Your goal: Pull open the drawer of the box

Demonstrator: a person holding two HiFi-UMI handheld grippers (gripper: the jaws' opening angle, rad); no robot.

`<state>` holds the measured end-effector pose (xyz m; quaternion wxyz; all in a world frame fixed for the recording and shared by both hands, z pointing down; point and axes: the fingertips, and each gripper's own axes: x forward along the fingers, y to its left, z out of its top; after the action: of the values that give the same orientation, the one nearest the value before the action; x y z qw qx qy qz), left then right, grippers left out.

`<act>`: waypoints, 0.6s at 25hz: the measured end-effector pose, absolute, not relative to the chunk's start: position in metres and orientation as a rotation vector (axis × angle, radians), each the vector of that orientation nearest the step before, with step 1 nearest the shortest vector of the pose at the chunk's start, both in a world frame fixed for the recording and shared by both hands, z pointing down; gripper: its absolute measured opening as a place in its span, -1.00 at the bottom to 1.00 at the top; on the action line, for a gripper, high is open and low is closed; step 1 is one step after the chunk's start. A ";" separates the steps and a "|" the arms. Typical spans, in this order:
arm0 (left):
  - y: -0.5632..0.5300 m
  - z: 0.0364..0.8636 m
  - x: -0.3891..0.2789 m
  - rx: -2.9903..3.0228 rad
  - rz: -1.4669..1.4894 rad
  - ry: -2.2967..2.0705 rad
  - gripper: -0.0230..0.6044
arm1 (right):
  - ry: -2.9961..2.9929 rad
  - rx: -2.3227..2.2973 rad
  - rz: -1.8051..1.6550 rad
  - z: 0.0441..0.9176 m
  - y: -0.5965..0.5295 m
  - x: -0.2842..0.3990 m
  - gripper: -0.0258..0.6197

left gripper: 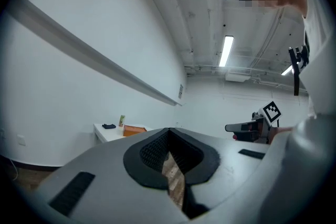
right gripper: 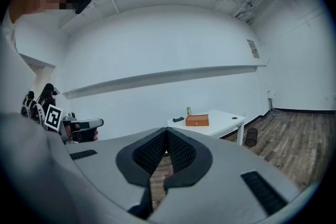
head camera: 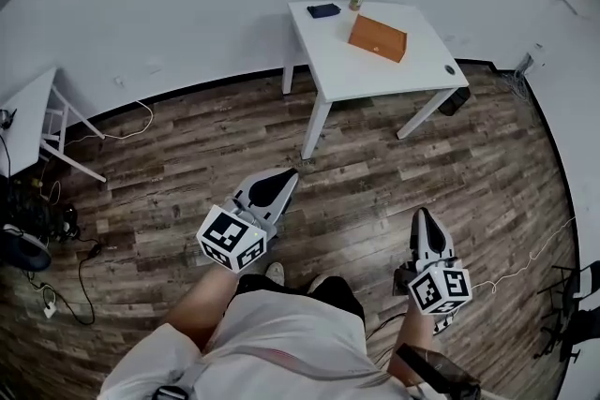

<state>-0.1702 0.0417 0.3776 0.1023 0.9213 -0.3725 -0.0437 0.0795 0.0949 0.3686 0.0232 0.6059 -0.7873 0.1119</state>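
Bright, even indoor light, with heavy fisheye bending

Ceiling strip lights [left gripper: 227, 50] are glaring white overhead, and the white table [head camera: 375, 61] is casting only a faint shadow on the wooden floor [head camera: 375, 192]. Straight wall lines are curving toward dark, vignetted corners, and the left gripper [left gripper: 168, 134] is looking soft close to its lens.

I see the orange-brown box [head camera: 378, 37] lying flat near the middle of the white table [head camera: 375, 81], turned at an angle, looking closed.
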 end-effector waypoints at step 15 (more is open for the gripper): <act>-0.110 0.381 -0.107 2.695 -0.129 -1.180 -0.90 | -2.528 1.803 0.344 0.375 -0.080 0.141 -0.94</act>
<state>-0.1071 -0.1099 0.3805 0.0983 0.9107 -0.3989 -0.0435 0.1411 -0.0799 0.3754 0.0086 0.5771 -0.8092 0.1100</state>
